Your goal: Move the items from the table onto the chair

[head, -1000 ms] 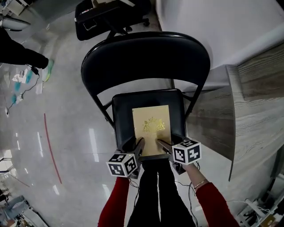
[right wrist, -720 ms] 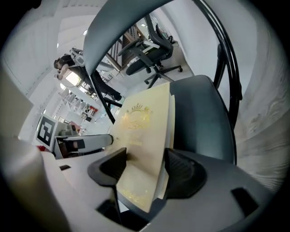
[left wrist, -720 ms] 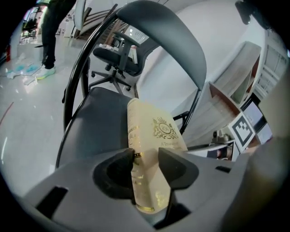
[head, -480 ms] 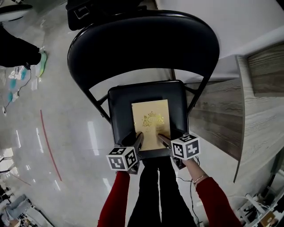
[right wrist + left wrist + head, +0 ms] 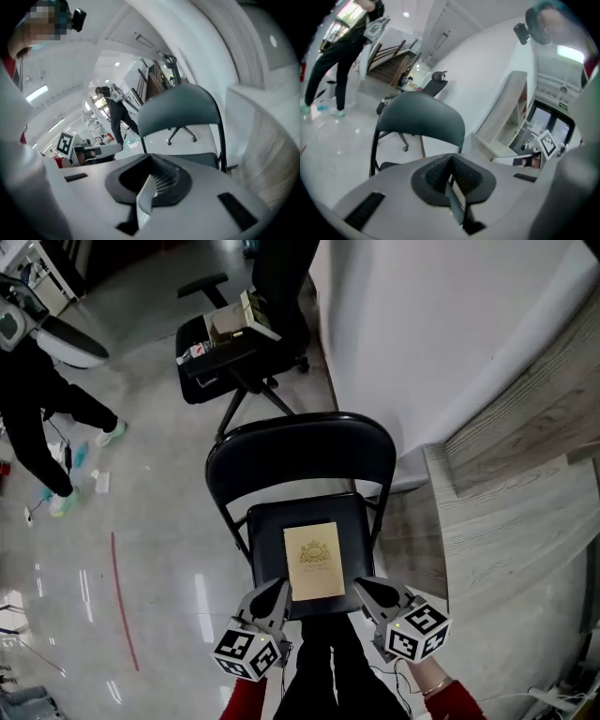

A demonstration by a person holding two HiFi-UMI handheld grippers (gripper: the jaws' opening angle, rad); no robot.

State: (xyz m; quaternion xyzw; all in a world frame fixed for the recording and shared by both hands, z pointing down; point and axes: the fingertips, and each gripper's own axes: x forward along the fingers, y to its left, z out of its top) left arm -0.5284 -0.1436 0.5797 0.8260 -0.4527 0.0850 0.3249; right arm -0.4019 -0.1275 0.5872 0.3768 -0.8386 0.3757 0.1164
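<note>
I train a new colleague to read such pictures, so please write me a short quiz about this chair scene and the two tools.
1. True or false: the book lies on the seat of the chair.
2. The left tool and right tool are: A) both open; B) both shut; C) one open, one shut.
3. What do the tools hold?
Key: 1 true. 2 B; their jaws have just closed. 3 Nothing; the space between each tool's jaws is empty.
</note>
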